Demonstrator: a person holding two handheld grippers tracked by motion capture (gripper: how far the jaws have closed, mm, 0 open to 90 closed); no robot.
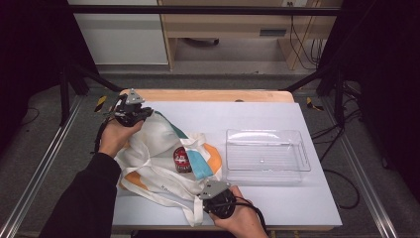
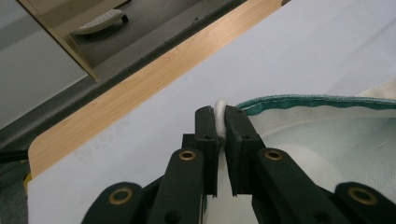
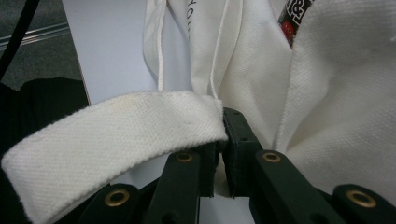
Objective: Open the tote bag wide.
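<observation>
Canvas tote bag [image 1: 158,148], white with teal and orange patches, spread across the left half of the surface [image 1: 277,203], mouth gaping toward frame centre, a red-and-black can [image 1: 182,159] visible inside it. Clear plastic tray [image 1: 267,156] just right of the bag, apparently empty. Left gripper [image 1: 132,112], upper left of the high view, clamped on the bag's rim: in the left gripper view, jaws together on a fold of white fabric beside the teal hem [image 2: 317,100]. Right gripper [image 1: 214,194], lower centre, likewise closed on cloth; in the right gripper view, the white webbing handle [image 3: 116,135] draped over the left jaw, its end pinched between the two.

Likely step: holding the mouth open to get the can out, perhaps into the tray. Best done by drawing the two grips gently apart and slightly upward, keeping the rim taut without dragging the bag. Worth watching: the loose handle slipping from the right pinch, and the can rolling deeper if the bag tips.
</observation>
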